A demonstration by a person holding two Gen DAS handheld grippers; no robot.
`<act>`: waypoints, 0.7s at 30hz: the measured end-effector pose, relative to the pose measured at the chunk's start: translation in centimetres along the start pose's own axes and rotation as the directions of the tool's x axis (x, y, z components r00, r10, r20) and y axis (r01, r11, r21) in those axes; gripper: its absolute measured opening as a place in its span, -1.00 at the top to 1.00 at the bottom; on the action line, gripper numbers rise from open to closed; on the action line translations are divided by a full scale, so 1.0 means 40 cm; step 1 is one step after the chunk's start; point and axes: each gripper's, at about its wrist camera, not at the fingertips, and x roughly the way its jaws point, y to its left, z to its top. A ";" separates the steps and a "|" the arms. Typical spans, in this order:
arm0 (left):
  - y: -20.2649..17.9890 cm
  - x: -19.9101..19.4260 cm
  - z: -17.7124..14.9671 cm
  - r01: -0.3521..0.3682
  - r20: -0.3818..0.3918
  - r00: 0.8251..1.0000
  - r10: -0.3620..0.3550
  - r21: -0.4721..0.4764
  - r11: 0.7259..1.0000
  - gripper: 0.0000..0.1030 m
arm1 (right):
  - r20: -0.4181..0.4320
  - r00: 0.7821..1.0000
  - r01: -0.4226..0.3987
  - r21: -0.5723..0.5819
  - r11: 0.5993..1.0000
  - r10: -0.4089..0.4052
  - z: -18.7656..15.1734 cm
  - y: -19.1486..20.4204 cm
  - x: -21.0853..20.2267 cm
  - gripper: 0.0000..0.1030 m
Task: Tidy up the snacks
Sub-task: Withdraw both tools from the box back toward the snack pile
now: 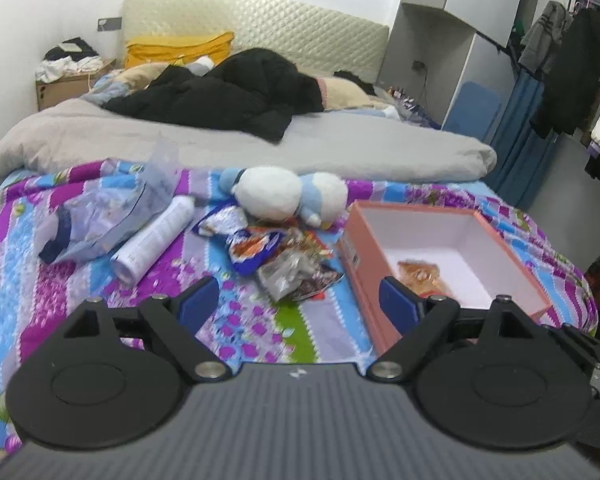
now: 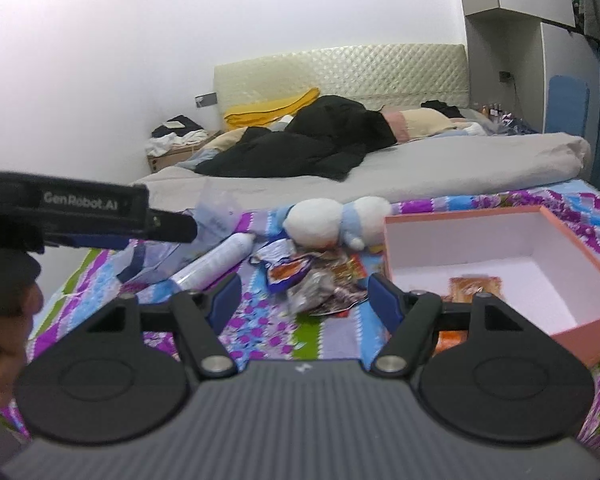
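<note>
A heap of crinkled snack packets (image 1: 284, 260) lies on the patterned bedspread, just left of an open pink box (image 1: 360, 276). One orange packet (image 1: 420, 278) rests on the box's white floor. My left gripper (image 1: 296, 300) hovers open and empty, short of the heap. The right wrist view shows the same heap (image 2: 316, 280), the box (image 2: 460, 240) and the orange packet (image 2: 476, 286). My right gripper (image 2: 304, 298) is open and empty too. The left gripper (image 2: 180, 226) reaches in from the left, held by a hand (image 2: 4, 320).
A white and blue plush toy (image 1: 288, 196) sits behind the heap. A white spray can (image 1: 156, 240) and a crumpled clear bag (image 1: 100, 216) lie to the left. A grey duvet (image 1: 340, 148) and black clothes (image 1: 228, 96) cover the far bed. The bed's edge drops off right of the box.
</note>
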 end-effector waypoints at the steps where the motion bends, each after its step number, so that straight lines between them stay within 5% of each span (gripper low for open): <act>1: 0.006 0.001 -0.013 -0.001 -0.003 1.000 0.001 -0.002 1.000 -0.75 | -0.005 1.000 -0.006 0.008 1.000 0.006 -0.010 0.004 0.000 -0.39; 21: 0.212 0.135 -0.198 -0.027 -0.090 0.996 0.014 -0.141 0.990 -0.75 | -0.076 0.995 -0.060 0.131 0.990 0.070 -0.208 0.079 0.107 -0.38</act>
